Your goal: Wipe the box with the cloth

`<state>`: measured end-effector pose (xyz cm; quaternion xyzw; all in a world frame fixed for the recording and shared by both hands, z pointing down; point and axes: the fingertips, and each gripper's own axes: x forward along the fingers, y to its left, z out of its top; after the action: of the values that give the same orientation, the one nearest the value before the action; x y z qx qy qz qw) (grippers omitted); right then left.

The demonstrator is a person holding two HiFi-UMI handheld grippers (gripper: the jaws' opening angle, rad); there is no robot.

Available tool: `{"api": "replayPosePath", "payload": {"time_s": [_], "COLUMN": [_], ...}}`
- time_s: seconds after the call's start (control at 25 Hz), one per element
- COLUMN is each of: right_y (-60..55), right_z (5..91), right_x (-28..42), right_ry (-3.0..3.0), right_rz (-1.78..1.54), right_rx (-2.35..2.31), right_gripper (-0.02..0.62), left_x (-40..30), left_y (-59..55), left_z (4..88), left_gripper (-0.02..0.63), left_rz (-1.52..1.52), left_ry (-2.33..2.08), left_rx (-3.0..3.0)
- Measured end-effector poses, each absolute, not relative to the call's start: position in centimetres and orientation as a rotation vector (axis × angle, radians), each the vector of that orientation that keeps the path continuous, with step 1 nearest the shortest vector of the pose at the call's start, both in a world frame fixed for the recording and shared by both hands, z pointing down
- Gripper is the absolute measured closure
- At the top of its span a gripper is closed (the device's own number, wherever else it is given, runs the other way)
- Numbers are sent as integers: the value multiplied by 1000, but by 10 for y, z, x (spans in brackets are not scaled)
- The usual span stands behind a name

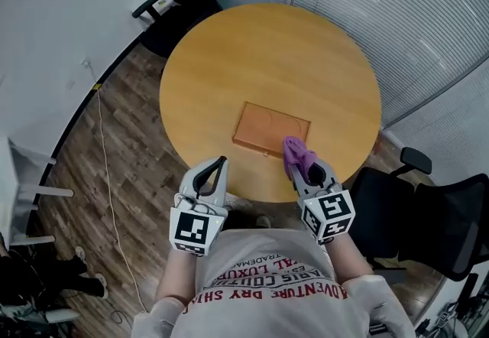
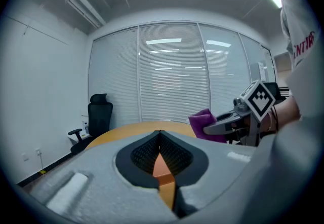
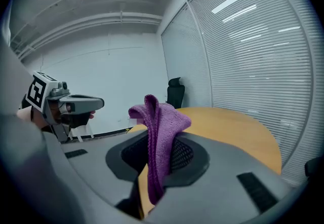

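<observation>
Right tool (image 1: 306,168) pinches cloth (image 1: 294,151), apparently just short of the box (image 1: 271,128).

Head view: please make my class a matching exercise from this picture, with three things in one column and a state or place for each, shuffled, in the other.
Things:
1. cloth
2. box
3. left gripper

States or places:
A. jaws shut, holding nothing
B. clamped in the right gripper
C. lying flat on the table

Pairs: 1-B, 2-C, 3-A
</observation>
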<state>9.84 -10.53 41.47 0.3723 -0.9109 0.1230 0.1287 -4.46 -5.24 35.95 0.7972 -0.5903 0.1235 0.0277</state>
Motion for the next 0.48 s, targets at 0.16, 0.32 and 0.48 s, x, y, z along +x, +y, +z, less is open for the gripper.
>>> {"api": "replayPosePath", "payload": {"time_s": [0.16,0.32,0.48], "right_y": [-130,-154,-178], "right_z": [418,420,426], "right_x": [83,67,46], "right_ry": [-2620,-2578,-2516], "right_rz": [360,352,354], "right_rx": [1097,1135,1171], "right_gripper": [518,518,518], "left_x": [-59,-77,-95], "left_y": [-82,-115,-145], "left_z": [362,363,366], "left_gripper": [598,597,597], "left_rz": [370,336,313], "left_ry": [-1787,-1735,-1638], "left_rx": [2476,2501,2549]}}
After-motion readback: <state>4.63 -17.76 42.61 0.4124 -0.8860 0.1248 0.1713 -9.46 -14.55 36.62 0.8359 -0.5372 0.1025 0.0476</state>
